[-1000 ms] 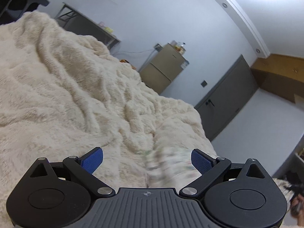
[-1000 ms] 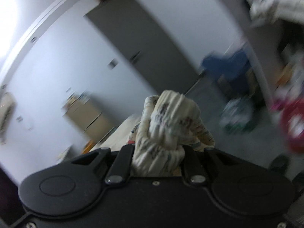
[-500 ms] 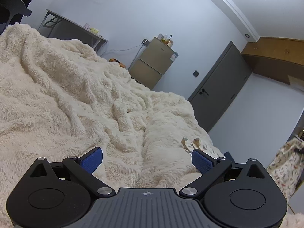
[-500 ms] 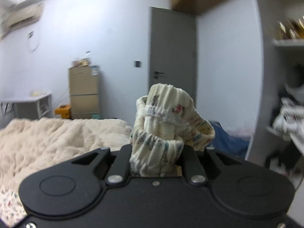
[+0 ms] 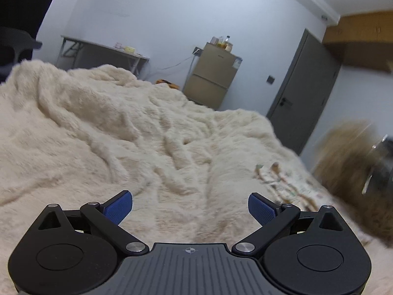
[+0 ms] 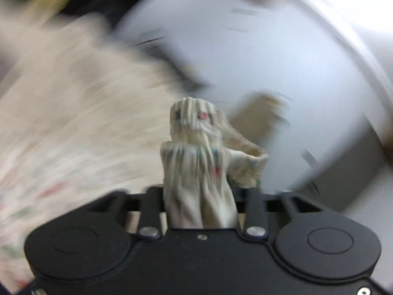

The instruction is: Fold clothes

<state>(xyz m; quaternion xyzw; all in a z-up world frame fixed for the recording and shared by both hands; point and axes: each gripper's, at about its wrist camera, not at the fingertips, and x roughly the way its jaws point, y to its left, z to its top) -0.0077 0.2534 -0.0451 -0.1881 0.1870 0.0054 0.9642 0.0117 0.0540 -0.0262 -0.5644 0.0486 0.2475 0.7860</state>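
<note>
A bunched cream garment with small coloured prints (image 6: pixel 196 147) stands up between the jaws of my right gripper (image 6: pixel 199 196). Those jaws are opening, and thin gaps show beside the bunch at its base; the fingertips are hidden behind the cloth. The right wrist view is badly blurred. My left gripper (image 5: pixel 189 199) is open with its blue pads (image 5: pixel 118 206) wide apart. It hovers over the fluffy cream blanket (image 5: pixel 122 135) with nothing between its fingers. A printed cloth (image 5: pixel 282 179) lies flat on the bed's right side, ahead of the left gripper's right finger.
A blurred brown and dark shape (image 5: pixel 353 172) moves at the bed's right edge. Behind the bed stand a beige fridge (image 5: pixel 211 76), a grey door (image 5: pixel 302 91) and a folding table (image 5: pixel 103 51). The blanket is rumpled into ridges.
The left wrist view has rolled toward level and shifted along the bed. My right gripper has swung fast toward the bed, its arms spreading slightly around the bunch. A blurred shape has entered at the right.
</note>
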